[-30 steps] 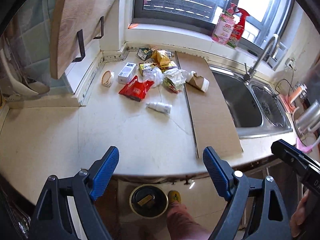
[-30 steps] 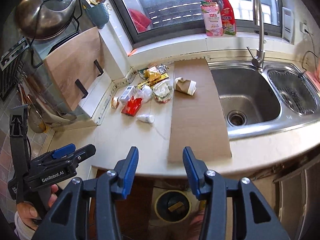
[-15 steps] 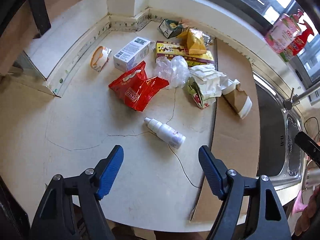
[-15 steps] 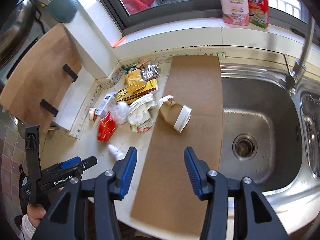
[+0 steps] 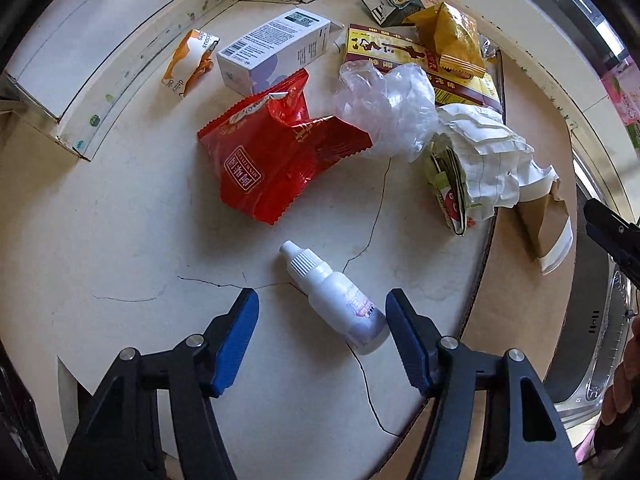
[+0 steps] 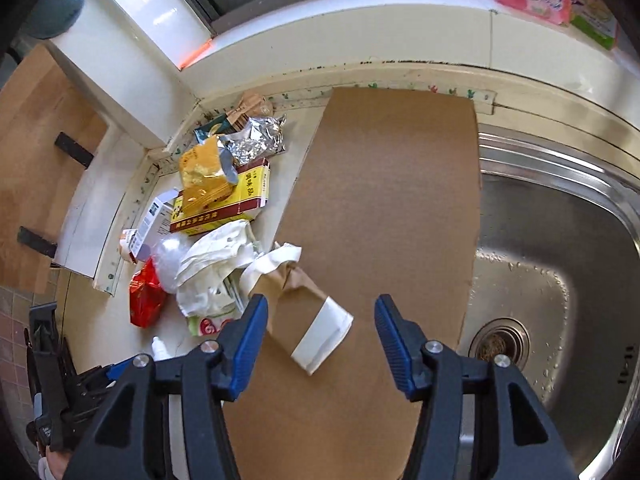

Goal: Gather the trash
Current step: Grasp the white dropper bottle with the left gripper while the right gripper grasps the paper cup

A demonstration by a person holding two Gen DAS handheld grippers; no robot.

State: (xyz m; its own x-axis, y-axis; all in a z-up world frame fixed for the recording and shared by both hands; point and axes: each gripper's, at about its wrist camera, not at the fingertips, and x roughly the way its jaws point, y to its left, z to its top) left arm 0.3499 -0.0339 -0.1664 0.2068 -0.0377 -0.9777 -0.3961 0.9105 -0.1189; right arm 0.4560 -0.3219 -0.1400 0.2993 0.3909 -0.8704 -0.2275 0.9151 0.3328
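Note:
A pile of trash lies on the cream countertop [image 5: 120,240]. My left gripper [image 5: 322,320] is open, its blue fingers on either side of a small white dropper bottle [image 5: 340,300] lying on its side. Beyond it lie a red snack bag [image 5: 276,160], a clear plastic bag [image 5: 388,108], a white box [image 5: 276,48] and crumpled paper [image 5: 484,156]. My right gripper [image 6: 320,324] is open, just above a crushed brown paper cup [image 6: 308,316] on a cardboard sheet [image 6: 392,200].
A steel sink [image 6: 560,260] lies right of the cardboard. A yellow-red box [image 6: 228,208], a gold packet [image 6: 204,172] and foil wrapper [image 6: 260,140] sit near the back wall. An orange wrapper [image 5: 188,60] lies by the raised ledge [image 5: 80,80].
Both grippers have moved forward and down toward the counter. The left one has closed in around the dropper bottle; the right one has come down over the paper cup.

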